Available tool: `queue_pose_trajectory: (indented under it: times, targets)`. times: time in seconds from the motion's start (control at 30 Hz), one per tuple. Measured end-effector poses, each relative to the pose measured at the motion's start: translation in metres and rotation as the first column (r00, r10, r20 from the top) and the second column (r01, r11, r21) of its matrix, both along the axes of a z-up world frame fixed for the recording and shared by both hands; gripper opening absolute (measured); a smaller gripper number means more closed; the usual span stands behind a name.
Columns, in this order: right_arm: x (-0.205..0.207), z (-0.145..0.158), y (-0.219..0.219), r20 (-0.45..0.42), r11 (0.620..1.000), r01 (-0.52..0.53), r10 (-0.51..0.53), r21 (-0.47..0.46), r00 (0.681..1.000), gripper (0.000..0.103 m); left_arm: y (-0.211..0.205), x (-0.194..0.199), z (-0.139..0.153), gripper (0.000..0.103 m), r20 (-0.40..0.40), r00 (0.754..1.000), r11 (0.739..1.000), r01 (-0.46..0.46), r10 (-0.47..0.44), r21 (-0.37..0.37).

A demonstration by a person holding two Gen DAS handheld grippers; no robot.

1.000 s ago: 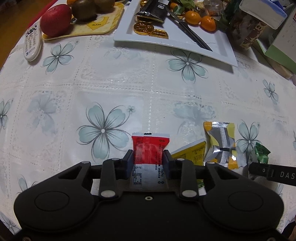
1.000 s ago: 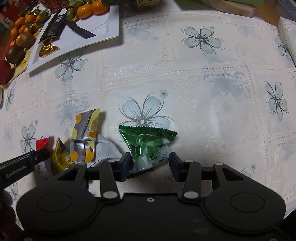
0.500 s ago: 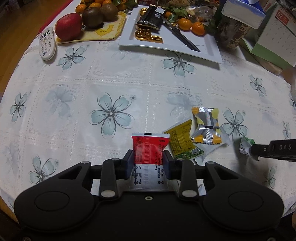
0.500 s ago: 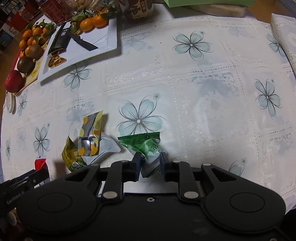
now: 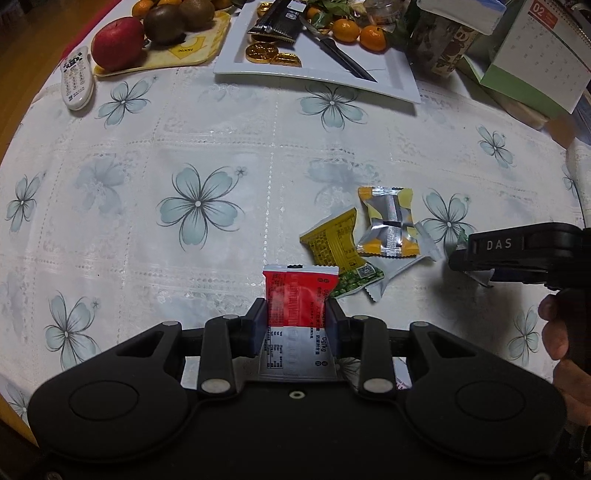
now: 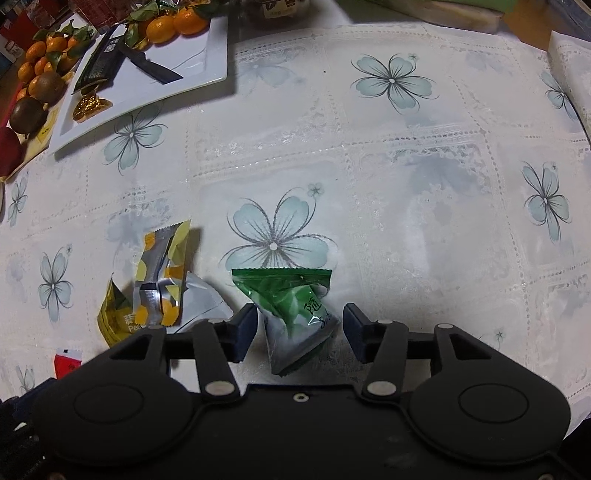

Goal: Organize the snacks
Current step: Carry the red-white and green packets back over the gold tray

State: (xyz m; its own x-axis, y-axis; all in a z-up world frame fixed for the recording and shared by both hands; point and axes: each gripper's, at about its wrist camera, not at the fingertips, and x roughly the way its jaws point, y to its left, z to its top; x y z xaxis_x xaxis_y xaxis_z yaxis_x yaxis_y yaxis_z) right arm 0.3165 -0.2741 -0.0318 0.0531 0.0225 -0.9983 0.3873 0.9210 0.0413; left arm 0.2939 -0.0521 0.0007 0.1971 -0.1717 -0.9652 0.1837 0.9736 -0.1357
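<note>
You have five snack packets in play. One red-and-white packet (image 5: pixel 300 295) is clamped between the fingers of your left gripper (image 5: pixel 297 314), which is closed tight on its sides. One green packet (image 6: pixel 295 306) lies on the cloth between the fingers of your right gripper (image 6: pixel 300 325); those fingers stand apart, with a gap on each side of the packet, so they grip nothing. Three more lie in a small overlapping heap just left of the green one: a yellow packet (image 5: pixel 334 243), a silver-and-yellow packet (image 5: pixel 389 221) on top, and a plain silver packet (image 5: pixel 395 264) beneath.

The surface is a round table under a white tablecloth (image 5: pixel 221 147) printed with pale blue flowers. At the far edge sits a white rectangular plate (image 5: pixel 388 70) holding a knife (image 5: pixel 340 55), gold coins (image 5: pixel 262 51) and a dark bar (image 5: pixel 280 18), with mandarins beside. A yellow tray (image 5: pixel 184 51) carries one red apple (image 5: pixel 118 42) and kiwis; a remote control (image 5: pixel 77 77) lies beside it.

Your right hand (image 5: pixel 557 336) shows at the edge of the left view, holding its gripper low and level over the cloth.
</note>
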Motion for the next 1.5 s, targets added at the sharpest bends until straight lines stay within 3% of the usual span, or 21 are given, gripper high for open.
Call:
queue_pose_trajectory:
  times: [0.3,0.37,0.4,0.63,1.03,1.2,1.5]
  targets:
    - [0.002,-0.009,0.001,-0.004,0.999,-0.002,0.002,-0.033,1.0,0.053,-0.001,-0.002,0.0,0.041,-0.003,1.0,1.0,0.005,-0.005,0.005]
    - [0.002,-0.01,-0.001,-0.002,0.999,-0.002,0.002,-0.037,1.0,0.049,-0.002,-0.002,0.0,0.041,-0.002,1.0,1.0,0.008,-0.008,0.009]
    - [0.002,-0.01,-0.001,0.001,0.999,-0.012,0.012,-0.039,1.0,0.041,-0.002,-0.002,-0.001,0.041,-0.003,1.0,1.0,0.008,-0.008,0.01]
    - [0.0,0.0,0.006,0.031,0.995,-0.059,0.061,-0.078,0.998,0.039,-0.001,-0.001,-0.002,0.041,-0.006,1.0,1.0,0.005,-0.005,0.015]
    - [-0.018,0.033,0.006,0.078,0.999,-0.052,0.052,-0.008,0.996,0.039,0.002,-0.004,0.0,0.041,0.011,1.0,0.999,0.006,-0.007,0.048]
    - [-0.048,0.057,0.004,0.11,0.999,-0.034,0.03,0.038,0.993,0.039,0.009,-0.022,0.01,0.041,0.047,0.999,0.999,-0.011,0.009,0.051]
    - [-0.142,0.094,0.012,0.158,0.998,-0.013,0.003,0.064,0.987,0.039,0.018,-0.099,0.02,0.041,0.055,0.998,0.999,-0.032,0.031,0.016]
